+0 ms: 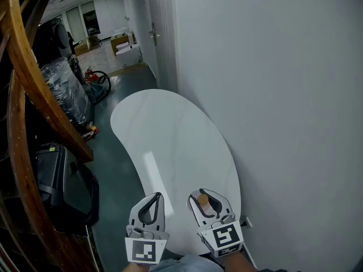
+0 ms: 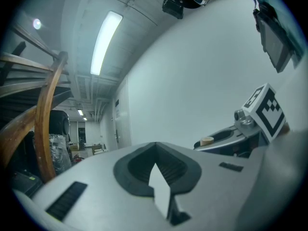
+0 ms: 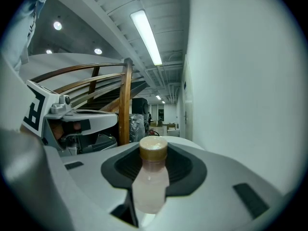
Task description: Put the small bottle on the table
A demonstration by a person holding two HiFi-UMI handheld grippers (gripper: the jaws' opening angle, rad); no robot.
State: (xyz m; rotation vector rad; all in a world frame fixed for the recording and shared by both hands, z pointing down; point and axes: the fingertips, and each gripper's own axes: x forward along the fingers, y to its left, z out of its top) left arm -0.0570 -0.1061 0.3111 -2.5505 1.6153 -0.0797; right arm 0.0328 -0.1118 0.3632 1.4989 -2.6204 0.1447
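A small pale bottle with a tan cap lies between the jaws of my right gripper, which is shut on it over the near end of the white curved table. In the right gripper view the bottle points forward along the jaws, cap ahead. My left gripper hovers beside it to the left, over the table's near edge; its jaws meet at the tips with nothing between them. The left gripper view shows the right gripper and the bottle's cap to the right.
A plain white wall runs along the table's right side. A curved wooden stair rail and a black case stand to the left. Wrapped goods and boxes sit farther down the dark-floored corridor.
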